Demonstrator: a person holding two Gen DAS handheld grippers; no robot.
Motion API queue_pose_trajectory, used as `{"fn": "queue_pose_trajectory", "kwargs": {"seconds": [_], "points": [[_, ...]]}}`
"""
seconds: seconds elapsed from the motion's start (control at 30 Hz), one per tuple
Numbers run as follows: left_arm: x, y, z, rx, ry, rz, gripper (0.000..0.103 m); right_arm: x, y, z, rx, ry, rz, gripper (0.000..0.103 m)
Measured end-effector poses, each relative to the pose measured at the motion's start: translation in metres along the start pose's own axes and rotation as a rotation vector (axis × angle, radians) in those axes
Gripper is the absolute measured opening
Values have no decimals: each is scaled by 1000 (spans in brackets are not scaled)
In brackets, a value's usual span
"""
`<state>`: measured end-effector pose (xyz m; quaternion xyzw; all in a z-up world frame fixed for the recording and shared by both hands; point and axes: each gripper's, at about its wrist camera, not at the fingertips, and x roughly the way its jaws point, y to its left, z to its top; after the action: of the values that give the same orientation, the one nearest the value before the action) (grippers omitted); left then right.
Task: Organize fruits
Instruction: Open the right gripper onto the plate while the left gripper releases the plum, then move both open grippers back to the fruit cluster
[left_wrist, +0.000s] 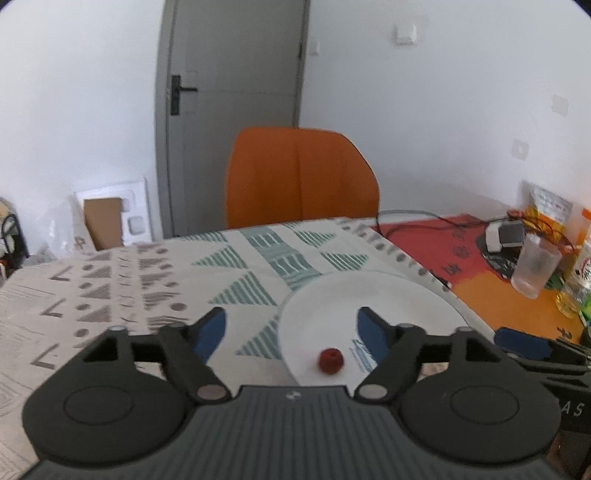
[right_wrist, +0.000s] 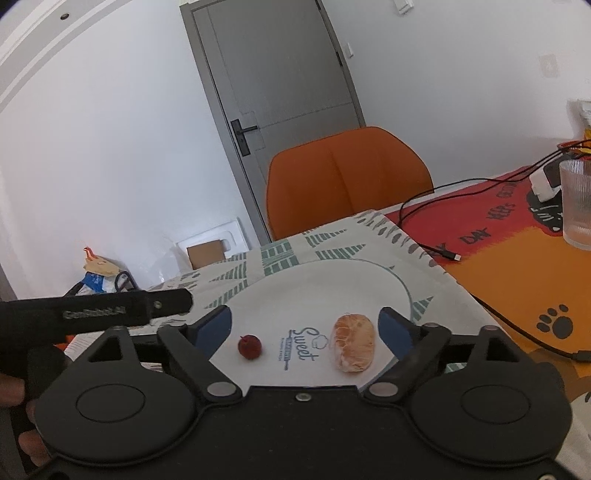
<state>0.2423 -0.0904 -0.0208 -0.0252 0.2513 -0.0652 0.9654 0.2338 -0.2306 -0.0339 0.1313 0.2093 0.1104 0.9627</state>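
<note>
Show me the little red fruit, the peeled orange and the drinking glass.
Red fruit (right_wrist: 250, 346): right wrist view, centre of its body.
Peeled orange (right_wrist: 353, 342): right wrist view, middle of its flesh.
Glass (right_wrist: 577, 206): right wrist view, ribbed side.

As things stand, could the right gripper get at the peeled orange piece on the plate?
Probably yes. The right gripper is open, and the peeled orange piece lies bare on the plate just ahead, near its right finger. Nothing stands between them.

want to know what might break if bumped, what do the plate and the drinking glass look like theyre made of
The plate: white, matte, thin flat rim with printed lettering and a thin blue line; it could be glazed ceramic or stiff paper, the pictures leave that open. The drinking glass: clear with vertical ribs and a see-through wall, likely glass, though clear plastic would look much the same.
</note>
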Motion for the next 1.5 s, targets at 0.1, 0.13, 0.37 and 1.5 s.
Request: {"fn": "queue_pose_trajectory", "kwargs": {"seconds": [0.1,0.13,0.37,1.5], "points": [[-10,7,0,-13,-21,22,85,-6,3,2,-1,-15,-1,101],[-13,10,0,-19,-27,29,85,-8,4,3,5,-23,2,103],[-34,26,-5,-59,-41,54,89,-19,13,8,1,-41,6,103],[-75,137,-44,-242,-60,183,89,10,101,-13,-130,66,173,103]]}}
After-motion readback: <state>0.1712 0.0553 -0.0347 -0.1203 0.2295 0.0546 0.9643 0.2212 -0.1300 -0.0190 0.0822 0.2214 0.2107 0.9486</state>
